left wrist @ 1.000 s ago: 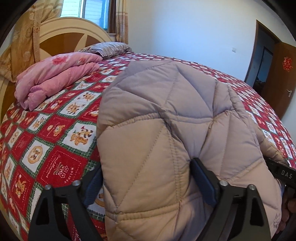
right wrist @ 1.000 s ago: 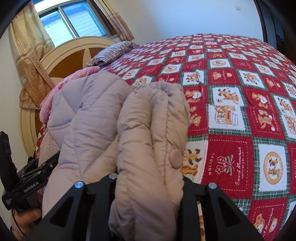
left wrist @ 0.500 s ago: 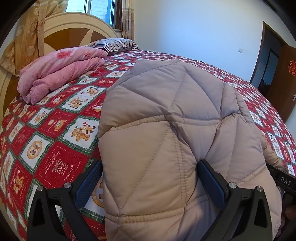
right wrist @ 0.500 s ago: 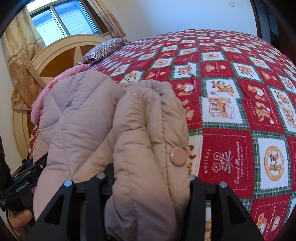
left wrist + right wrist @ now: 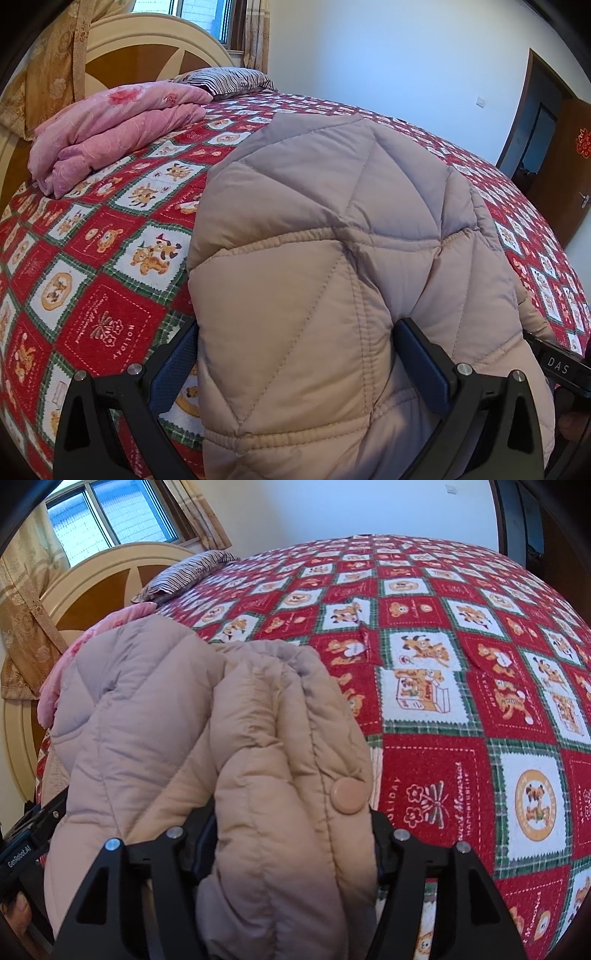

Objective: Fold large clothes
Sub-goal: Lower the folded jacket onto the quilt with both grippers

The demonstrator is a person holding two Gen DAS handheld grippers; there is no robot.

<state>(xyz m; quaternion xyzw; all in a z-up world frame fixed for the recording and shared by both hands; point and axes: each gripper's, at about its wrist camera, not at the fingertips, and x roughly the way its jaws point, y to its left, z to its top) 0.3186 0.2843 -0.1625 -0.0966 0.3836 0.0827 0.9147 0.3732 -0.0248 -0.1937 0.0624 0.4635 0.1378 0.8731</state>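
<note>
A beige quilted jacket (image 5: pixel 332 280) is bunched over the near edge of the bed, on the red patchwork bedspread (image 5: pixel 103 295), and both grippers have hold of it. The left gripper (image 5: pixel 295 354) is spread wide, with a thick fold of the jacket's diamond-stitched padding filling the whole gap between its blue-padded fingers (image 5: pixel 424 362); the fabric swells up and over the fingers, so the pads press into it from both sides. The right gripper (image 5: pixel 291 834) is closed more narrowly on a gathered roll of the same jacket, at the edge that carries a round beige button (image 5: pixel 349 791), which sits just above the gripper's right-hand finger. From the right wrist view the jacket rises in two humps, the hem roll in the grip and a larger quilted mass beside it toward the headboard (image 5: pixel 110 587). Whether the lifted part hangs free of the bedspread or rests on it is hard to tell, since the jacket hides its own underside. Beyond the jacket, toward the headboard, lie a folded pink blanket (image 5: pixel 110 125) and, further from the jacket, a striped pillow (image 5: pixel 229 78).
</note>
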